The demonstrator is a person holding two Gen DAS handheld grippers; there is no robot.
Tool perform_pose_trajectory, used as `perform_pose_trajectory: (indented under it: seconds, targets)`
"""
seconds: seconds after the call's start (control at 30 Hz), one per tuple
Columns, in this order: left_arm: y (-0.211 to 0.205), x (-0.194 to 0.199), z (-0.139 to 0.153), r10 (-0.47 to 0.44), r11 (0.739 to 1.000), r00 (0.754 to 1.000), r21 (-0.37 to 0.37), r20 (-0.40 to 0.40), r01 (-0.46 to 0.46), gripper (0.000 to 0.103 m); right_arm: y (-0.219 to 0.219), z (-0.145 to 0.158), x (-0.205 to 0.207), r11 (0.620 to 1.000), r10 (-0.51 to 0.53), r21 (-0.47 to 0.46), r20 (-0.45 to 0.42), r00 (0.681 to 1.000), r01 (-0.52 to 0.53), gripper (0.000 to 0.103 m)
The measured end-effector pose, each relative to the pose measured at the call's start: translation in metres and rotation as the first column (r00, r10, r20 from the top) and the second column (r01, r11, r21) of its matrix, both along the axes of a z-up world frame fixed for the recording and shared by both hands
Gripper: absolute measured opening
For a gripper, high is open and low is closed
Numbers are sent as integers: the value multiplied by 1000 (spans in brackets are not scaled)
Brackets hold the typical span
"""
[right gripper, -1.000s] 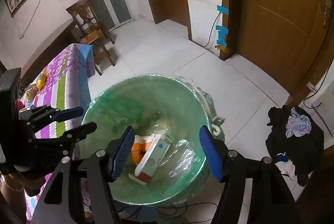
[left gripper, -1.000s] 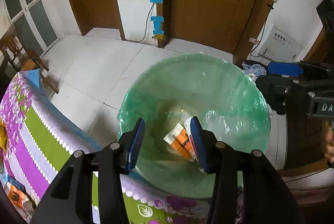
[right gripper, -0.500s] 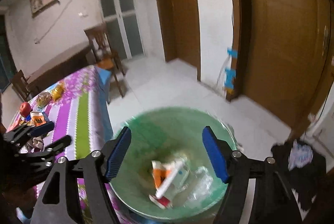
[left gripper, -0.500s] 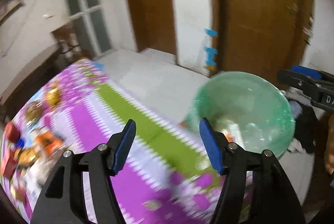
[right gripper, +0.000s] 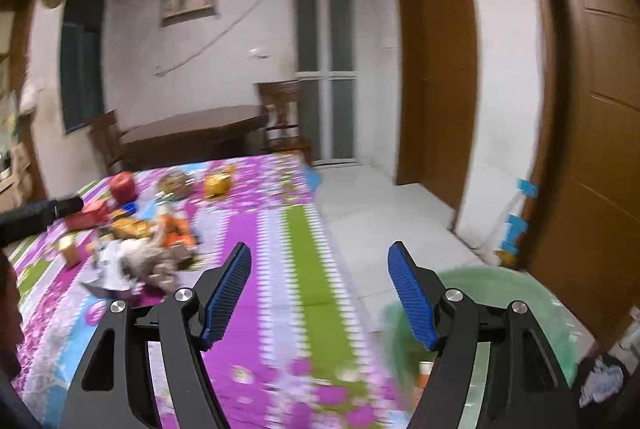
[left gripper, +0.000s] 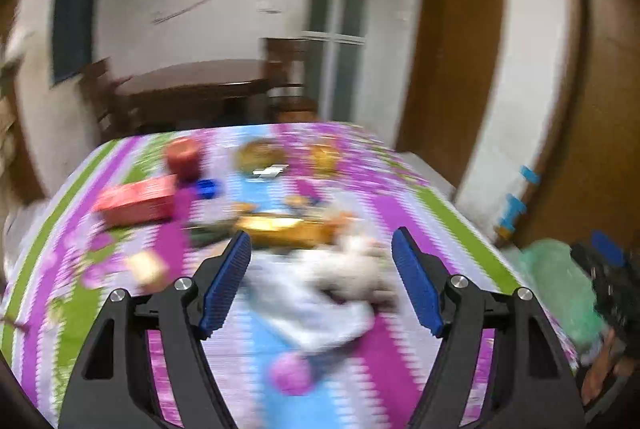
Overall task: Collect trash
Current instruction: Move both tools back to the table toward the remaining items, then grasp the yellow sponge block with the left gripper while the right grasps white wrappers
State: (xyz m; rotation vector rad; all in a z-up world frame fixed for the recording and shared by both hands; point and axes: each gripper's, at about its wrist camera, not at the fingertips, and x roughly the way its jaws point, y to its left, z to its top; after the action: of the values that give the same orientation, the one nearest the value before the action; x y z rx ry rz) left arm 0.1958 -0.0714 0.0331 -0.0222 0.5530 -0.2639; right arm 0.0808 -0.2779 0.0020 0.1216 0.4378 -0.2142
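Both ribbed blue tongs, left (left gripper: 320,281) and right (right gripper: 320,291), gaping empty, crumpled white wrapper (left gripper: 352,265) on tablecloth (left gripper: 400,213)

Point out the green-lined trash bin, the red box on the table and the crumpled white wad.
green-lined trash bin (right gripper: 516,289): right wrist view, on its far rim.
red box (left gripper: 136,203): left wrist view, on its long side.
crumpled white wad (left gripper: 356,261): left wrist view, on its middle.

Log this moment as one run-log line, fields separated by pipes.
phase: heading for more trash | left gripper: open, over crumpled paper on table | right gripper: open, empty | green-lined bin: beside table
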Motion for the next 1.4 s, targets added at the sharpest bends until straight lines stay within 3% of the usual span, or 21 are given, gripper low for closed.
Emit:
perform_pose_trajectory:
  seconds: [0.2,0.37,0.53,0.67,0.87,1.07,1.2,1.3,1.37,1.4]
  targets:
    - [94,17,-3,242,970,969,-26,-43,-244,72,62,-6,36,982,190,1,-32,981,-190,72]
    - [135,36,-27,272,958,948,-49,-167,-284,73,115,-9,67,910,414,62,-78,907,-410,71]
    - [125,57,-47,275,960,938,9,-213,-279,73,163,-9,100,826,564,115,-132,815,-552,65]
    - [126,72,-60,301,953,927,39,-222,-300,75,188,-17,126,812,582,115,-229,780,-572,62]
    - [131,86,-74,316,947,910,36,-270,-318,75,186,-39,151,787,617,236,-322,718,-570,55]
    - [129,89,-80,299,952,911,23,-283,-305,76,189,-54,167,778,628,298,-373,683,-553,55]
    - [128,90,-84,277,956,911,-11,-305,-294,76,198,-59,173,786,617,283,-407,673,-550,55]
    - [127,88,-88,231,963,922,-60,-312,-261,62,204,-60,171,803,594,268,-427,682,-532,55]
    - [127,88,-89,189,967,928,-103,-321,-233,46,206,-60,170,816,576,258,-435,692,-517,55]
    - [126,88,-90,180,968,929,-111,-323,-226,46,207,-61,170,822,567,254,-439,697,-509,55]
